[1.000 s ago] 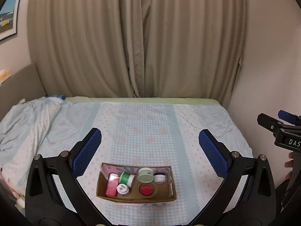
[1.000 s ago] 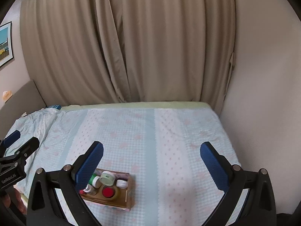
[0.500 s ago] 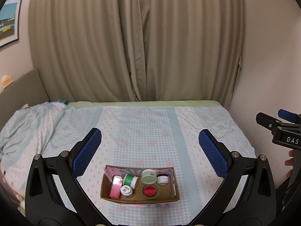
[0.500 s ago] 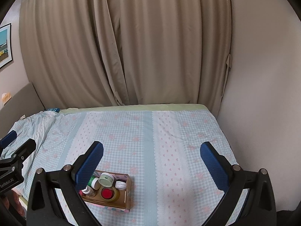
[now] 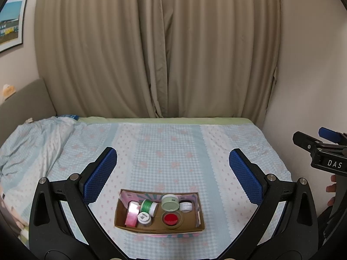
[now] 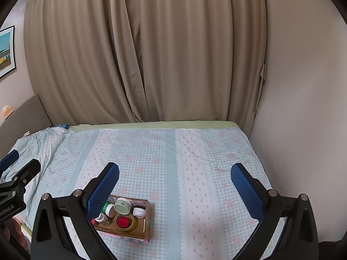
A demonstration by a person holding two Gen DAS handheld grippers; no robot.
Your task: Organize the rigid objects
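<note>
A shallow cardboard box (image 5: 201, 218) (image 6: 148, 215) rests near the front edge of the bed. Inside it lie a pale green jar (image 5: 170, 202) (image 6: 122, 205), a red-lidded jar inside a tape roll (image 5: 171, 218) (image 6: 123, 221), a green spool (image 5: 148, 207), a small white jar (image 5: 185, 206) (image 6: 139, 212), a pink item (image 5: 132, 214) and a white-capped bottle (image 5: 144, 217). My left gripper (image 5: 173, 169) is open, raised above and behind the box. My right gripper (image 6: 174, 184) is open too, with the box under its left finger.
The bed (image 5: 173, 143) carries a blue checked sheet with pink flowers, and a rumpled quilt (image 5: 32, 143) at the left. Beige curtains (image 5: 156, 49) hang behind it. A wall (image 6: 303, 108) borders the right side. A headboard (image 5: 23, 104) stands left.
Both grippers have drawn back and tilted up a little, so the box sits slightly higher in the left view and the curtains fill more of the frame. Jaws stayed open.
</note>
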